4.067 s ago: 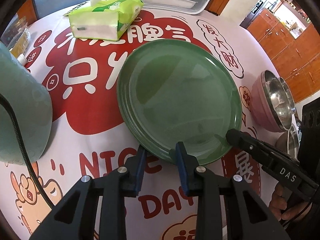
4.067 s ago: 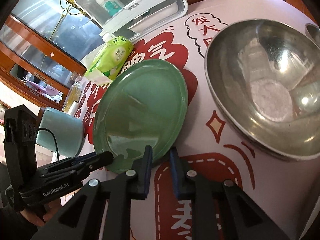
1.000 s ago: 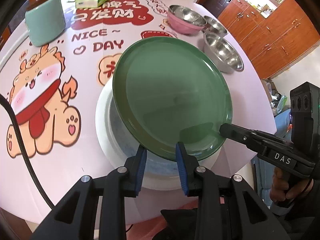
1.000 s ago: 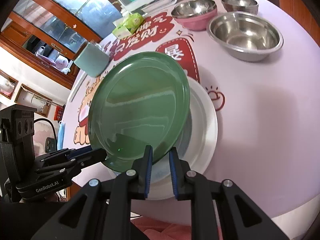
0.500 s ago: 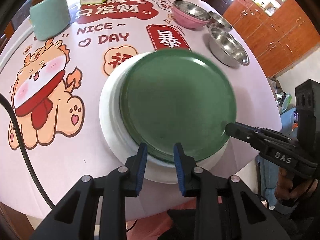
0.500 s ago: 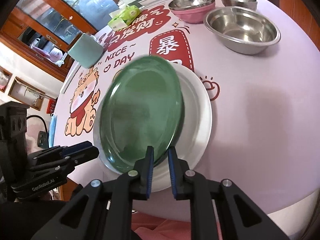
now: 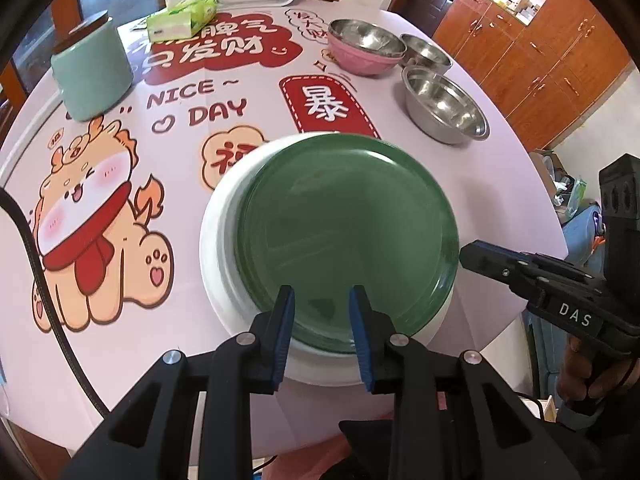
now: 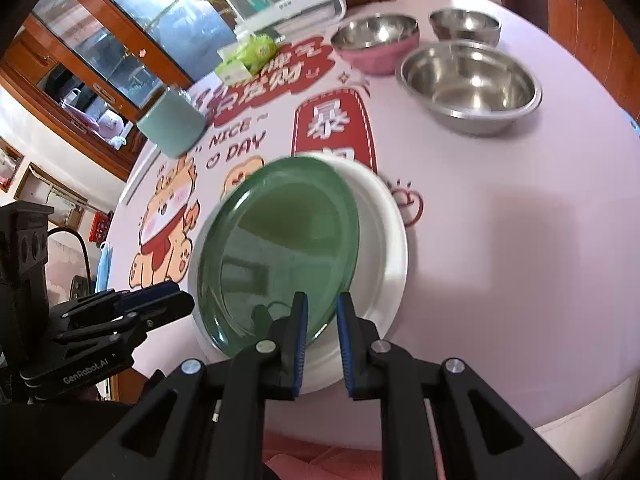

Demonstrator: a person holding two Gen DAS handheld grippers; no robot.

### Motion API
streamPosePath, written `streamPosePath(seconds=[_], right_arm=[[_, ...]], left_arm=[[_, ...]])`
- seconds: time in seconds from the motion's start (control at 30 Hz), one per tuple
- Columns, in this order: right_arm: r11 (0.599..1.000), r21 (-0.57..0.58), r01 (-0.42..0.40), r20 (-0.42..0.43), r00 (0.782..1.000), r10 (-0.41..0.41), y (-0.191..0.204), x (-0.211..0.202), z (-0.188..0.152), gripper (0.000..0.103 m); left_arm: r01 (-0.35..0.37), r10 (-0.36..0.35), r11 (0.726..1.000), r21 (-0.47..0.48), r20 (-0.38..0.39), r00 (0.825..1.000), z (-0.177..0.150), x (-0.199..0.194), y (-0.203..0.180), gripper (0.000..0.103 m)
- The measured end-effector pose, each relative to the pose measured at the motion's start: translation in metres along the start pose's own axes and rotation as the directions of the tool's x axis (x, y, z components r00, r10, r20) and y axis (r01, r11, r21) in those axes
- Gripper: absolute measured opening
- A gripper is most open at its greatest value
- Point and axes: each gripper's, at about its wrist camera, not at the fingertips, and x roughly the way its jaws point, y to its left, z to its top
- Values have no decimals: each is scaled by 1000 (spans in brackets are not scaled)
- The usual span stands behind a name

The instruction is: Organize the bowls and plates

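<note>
1. The green plate (image 7: 344, 232) is seen lying face up on the larger white plate (image 7: 220, 240), near the front edge of the bench (image 7: 500, 184).
2. Being round, the green plate has no long axis. In the right wrist view it looks tilted rather than flat, w/ its far rim blurred and its near rim raised off the white plate.
3. From the left wrist view the green plate is set off-centre on the white one: more white rim is shown at the left than at the right.
4. The right gripper (image 8: 322, 308) is nearly pressed together, and the green plate's near rim is pinched between its blue pads.
5. The left gripper (image 7: 322, 300) is parted and its jaws are opening. The plate's near rim is seen in the gap, but no pad is seen pressing on it.
6. Both grippers are aimed steeply down at the plate, one at each side of its near edge. A hand (image 7: 580, 376) is seen on the right gripper's handle.
7. Further back on the bench, well apart from the plates, are found:
   - a large steel bowl (image 7: 444, 108)
   - a small steel bowl (image 7: 426, 56)
   - a pink bowl (image 7: 366, 52) w/ a steel lining
8. At the far left a mint canister (image 7: 92, 72) stands upright, w/ a tissue pack (image 7: 182, 20) behind it.
</note>
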Motion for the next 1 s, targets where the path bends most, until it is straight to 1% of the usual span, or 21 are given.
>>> streamPosePath(seconds=[0.07, 0.23, 0.37, 0.43, 0.5, 0.53, 0.57, 0.63, 0.73, 0.8, 0.87, 1.0], right_arm=[[1000, -5, 7, 8, 1000, -7, 1, -2, 2, 15], [999, -18, 29, -1, 1000, -29, -1, -2, 4, 15], [998, -42, 49, -10, 999, -50, -2, -6, 2, 16], [997, -43, 58, 3, 998, -58, -4, -11, 3, 16], [998, -35, 57, 26, 998, -56, -6, -16, 6, 21], [998, -30, 57, 41, 998, -56, -8, -18, 7, 25], [998, -27, 60, 59, 997, -59, -9, -20, 8, 27], [997, -22, 71, 91, 993, -69, -11, -25, 9, 27], [997, -18, 79, 124, 989, -77, -14, -29, 12, 27], [996, -21, 82, 130, 988, -78, -19, -32, 14, 28], [996, -26, 88, 128, 988, -84, -24, -35, 18, 34], [996, -25, 90, 147, 985, -85, -38, -45, 24, 44]], left_arm=[[2, -2, 1000, 5, 6, 1000, 2, 0, -2, 27], [4, -4, 1000, 8, 19, 1000, 7, 0, -7, 27], [21, -21, 1000, -9, 43, 999, 11, -1, -11, 32], [26, -25, 1000, -11, 51, 998, 13, -1, -14, 32], [23, -23, 1000, -4, 59, 998, 15, -2, -18, 33], [20, -20, 1000, 1, 65, 998, 16, -3, -20, 34], [13, -13, 1000, 4, 71, 997, 17, -3, -21, 37], [0, -1, 1000, 6, 87, 996, 20, -6, -23, 44], [2, -3, 1000, 3, 120, 993, 24, -10, -28, 47], [1, -2, 1000, 11, 134, 991, 27, -12, -34, 48], [-5, 3, 1000, 13, 146, 989, 30, -13, -41, 54], [-10, 5, 999, 33, 157, 988, 40, -11, -60, 58]])
